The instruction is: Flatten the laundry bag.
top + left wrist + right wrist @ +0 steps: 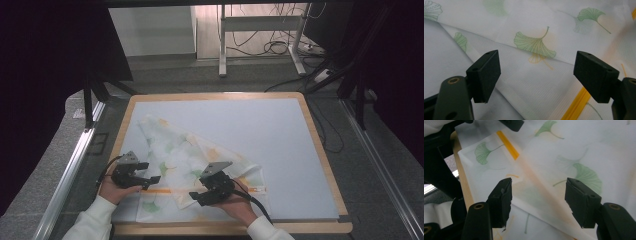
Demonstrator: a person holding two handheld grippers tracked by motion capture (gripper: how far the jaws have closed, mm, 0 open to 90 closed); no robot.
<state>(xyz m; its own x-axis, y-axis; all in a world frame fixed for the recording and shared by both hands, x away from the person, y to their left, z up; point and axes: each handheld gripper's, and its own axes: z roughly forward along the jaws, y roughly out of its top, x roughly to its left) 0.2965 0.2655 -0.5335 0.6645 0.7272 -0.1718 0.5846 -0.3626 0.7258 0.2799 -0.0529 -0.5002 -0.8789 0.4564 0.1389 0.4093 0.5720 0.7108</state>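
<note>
Both pairs of fingers stand apart and empty: the left gripper (143, 175) hovers at the cloth's (200, 150) left folded edge, the right gripper (200, 192) over its near fold, probably lining up a pinch; the cloth lies rumpled on the worktop's (280, 145) near-left part
</note>
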